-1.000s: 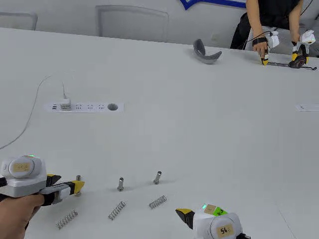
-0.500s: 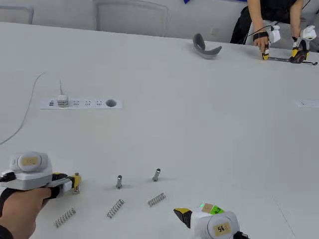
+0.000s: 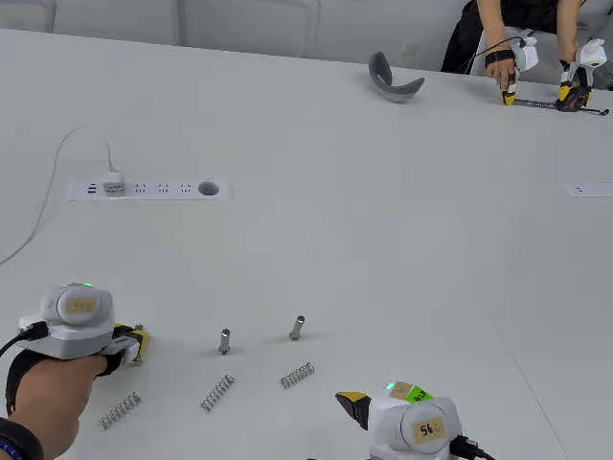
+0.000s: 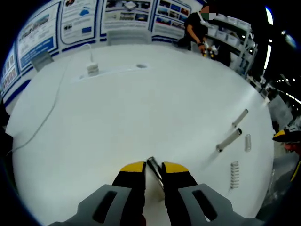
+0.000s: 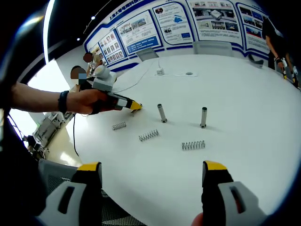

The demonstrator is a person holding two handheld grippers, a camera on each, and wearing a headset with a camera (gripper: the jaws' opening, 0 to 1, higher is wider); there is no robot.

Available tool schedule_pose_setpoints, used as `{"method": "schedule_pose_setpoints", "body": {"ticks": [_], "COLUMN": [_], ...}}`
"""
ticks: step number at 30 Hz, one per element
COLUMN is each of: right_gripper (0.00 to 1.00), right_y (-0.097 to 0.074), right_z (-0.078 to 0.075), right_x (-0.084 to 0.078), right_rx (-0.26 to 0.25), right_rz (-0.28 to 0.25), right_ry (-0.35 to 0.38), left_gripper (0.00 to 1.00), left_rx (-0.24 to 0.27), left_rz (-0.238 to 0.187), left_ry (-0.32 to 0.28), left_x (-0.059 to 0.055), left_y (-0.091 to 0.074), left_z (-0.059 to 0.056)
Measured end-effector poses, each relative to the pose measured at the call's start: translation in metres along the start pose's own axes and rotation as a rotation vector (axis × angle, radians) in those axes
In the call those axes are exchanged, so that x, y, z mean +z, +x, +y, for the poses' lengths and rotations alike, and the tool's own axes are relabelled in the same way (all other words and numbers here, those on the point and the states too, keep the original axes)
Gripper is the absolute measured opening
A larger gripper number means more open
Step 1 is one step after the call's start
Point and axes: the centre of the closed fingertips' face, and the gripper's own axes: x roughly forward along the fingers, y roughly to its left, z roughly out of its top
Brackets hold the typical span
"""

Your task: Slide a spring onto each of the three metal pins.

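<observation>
Three short metal pins stand in a row near the table's front edge. My left gripper (image 3: 136, 342) (image 4: 154, 168) is shut on the leftmost pin (image 4: 154, 168), which tilts between the yellow tips. The middle pin (image 3: 225, 341) (image 5: 162, 113) and the right pin (image 3: 298, 328) (image 5: 203, 117) stand free. Three springs lie flat in front of the pins: the left spring (image 3: 120, 410) (image 5: 119, 125), the middle spring (image 3: 217, 392) (image 5: 148, 135) and the right spring (image 3: 298, 375) (image 5: 193, 145). My right gripper (image 3: 352, 404) (image 5: 151, 166) is wide open and holds nothing, a short way in front of the right spring.
A white power strip (image 3: 148, 190) with a plugged-in adapter and cable lies at the left. A grey curved piece (image 3: 391, 84) rests far back. Across the table a person (image 3: 508, 38) works with two grippers. A paper label (image 3: 589, 190) lies at the right edge.
My left gripper has drawn in around the leftmost pin and closed on it. The head camera has tilted, so the whole scene sits higher. The right gripper has barely moved.
</observation>
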Motion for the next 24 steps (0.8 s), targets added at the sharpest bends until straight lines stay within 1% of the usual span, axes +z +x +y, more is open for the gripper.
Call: {"method": "schedule_pose_setpoints", "body": {"ticks": [3,5,6,8,10,11,14,16,19,21,23,24], "right_gripper": [0.89,0.89,0.89,0.89,0.89,0.89,0.89,0.89,0.89,0.89,0.89,0.89], "right_y": [0.001,0.002,0.003,0.003,0.004,0.004,0.005,0.004,0.003,0.002,0.001,0.0], "right_z": [0.001,0.003,0.003,0.004,0.005,0.005,0.006,0.007,0.006,0.005,0.004,0.003], "right_x": [-0.002,-0.001,-0.002,-0.001,-0.001,-0.001,-0.001,-0.001,-0.001,0.0,0.0,0.0], "right_rx": [0.003,0.006,0.008,0.01,0.01,0.01,0.012,0.013,0.01,0.008,0.005,0.001], "right_rz": [0.005,0.004,0.004,0.005,0.002,0.001,0.001,0.002,0.003,0.0,-0.002,-0.004], "right_ry": [-0.001,0.0,0.001,0.002,0.006,0.007,0.006,0.005,0.003,0.003,0.002,0.003], "left_gripper": [0.13,0.13,0.13,0.13,0.12,0.12,0.11,0.09,0.08,0.08,0.07,0.07], "left_rx": [0.015,0.031,0.047,0.075,0.098,0.097,0.127,0.144,0.147,0.141,0.126,0.118], "left_rz": [0.008,0.024,0.038,0.051,0.047,0.049,0.049,0.043,0.047,0.046,0.063,0.059], "left_ry": [0.008,0.05,0.091,0.142,0.188,0.172,0.157,0.175,0.177,0.151,0.115,0.099], "left_x": [0.001,0.001,0.001,0.001,0.003,0.002,0.001,0.003,0.004,0.004,0.002,0.001], "left_y": [0.001,0.002,0.002,0.003,0.004,0.005,0.006,0.007,0.008,0.008,0.006,0.005], "left_z": [0.003,0.003,0.005,0.006,0.007,0.004,0.006,0.009,0.01,0.012,0.012,0.013]}}
